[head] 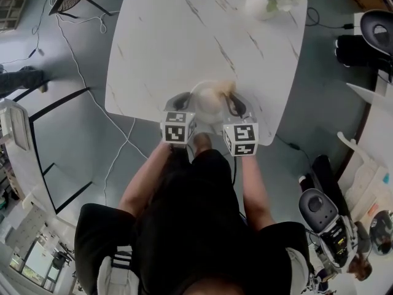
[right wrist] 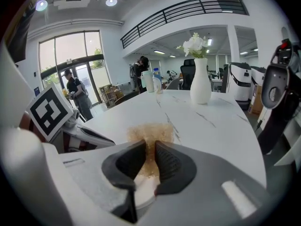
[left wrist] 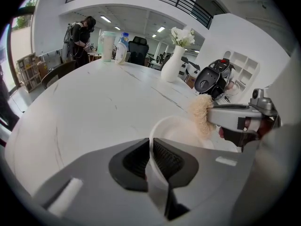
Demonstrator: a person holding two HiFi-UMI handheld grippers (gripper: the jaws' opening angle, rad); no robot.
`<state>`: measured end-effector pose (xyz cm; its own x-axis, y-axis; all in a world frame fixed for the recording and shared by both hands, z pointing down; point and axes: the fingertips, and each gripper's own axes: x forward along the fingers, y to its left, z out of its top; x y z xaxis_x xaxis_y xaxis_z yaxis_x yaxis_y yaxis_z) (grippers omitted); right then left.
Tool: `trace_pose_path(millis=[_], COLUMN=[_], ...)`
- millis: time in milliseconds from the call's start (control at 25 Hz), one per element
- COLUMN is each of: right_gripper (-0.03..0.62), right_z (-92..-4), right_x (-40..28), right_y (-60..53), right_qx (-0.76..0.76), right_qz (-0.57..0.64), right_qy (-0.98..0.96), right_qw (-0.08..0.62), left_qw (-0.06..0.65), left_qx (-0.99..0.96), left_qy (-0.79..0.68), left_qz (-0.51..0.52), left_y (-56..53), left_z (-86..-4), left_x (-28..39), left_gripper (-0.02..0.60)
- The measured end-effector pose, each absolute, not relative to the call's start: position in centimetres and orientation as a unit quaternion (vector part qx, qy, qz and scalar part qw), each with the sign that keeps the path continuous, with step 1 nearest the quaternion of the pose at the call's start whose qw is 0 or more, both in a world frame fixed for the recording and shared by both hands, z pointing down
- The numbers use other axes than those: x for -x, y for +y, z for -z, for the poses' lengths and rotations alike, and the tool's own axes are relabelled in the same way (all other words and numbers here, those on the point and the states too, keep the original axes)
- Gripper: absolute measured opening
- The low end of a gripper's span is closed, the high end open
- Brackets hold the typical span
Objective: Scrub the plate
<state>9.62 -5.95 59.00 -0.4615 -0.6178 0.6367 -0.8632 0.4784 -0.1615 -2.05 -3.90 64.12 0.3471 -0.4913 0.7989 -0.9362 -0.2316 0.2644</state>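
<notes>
Although the grippers are covering much of the white plate [head: 207,104] at the marbled table's [head: 184,35] near edge, the left gripper [left wrist: 151,150] is pinching its rim and the right gripper [right wrist: 149,155] is clamping a tan fibrous scrubber [right wrist: 149,134] over it. A flower vase [head: 261,5], cut off at the top, is standing at the far edge in an open office.

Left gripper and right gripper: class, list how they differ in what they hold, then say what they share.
The left gripper has its jaws shut on the rim of the white plate; the right gripper has them shut on a tan, fibrous scrubber. The left gripper sits at the plate's edge; the right gripper reaches over the plate from the other side. Both carry a marker cube.
</notes>
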Motion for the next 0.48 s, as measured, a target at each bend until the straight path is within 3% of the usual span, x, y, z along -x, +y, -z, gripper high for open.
trace_pose_path(millis=[480], right_gripper=[0.061], right_z=[-58.4], right_x=[-11.3], right_y=[-6.5], right_qx=[-0.466], right_qz=[-0.228], right_qy=[-0.815], right_qw=[0.257], left_qw=[0.386], left_qx=[-0.729], left_qy=[-0.5], left_qz=[-0.263], left_y=[-4.0], left_z=[-63.3], left_x=[1.7], left_gripper=[0.008])
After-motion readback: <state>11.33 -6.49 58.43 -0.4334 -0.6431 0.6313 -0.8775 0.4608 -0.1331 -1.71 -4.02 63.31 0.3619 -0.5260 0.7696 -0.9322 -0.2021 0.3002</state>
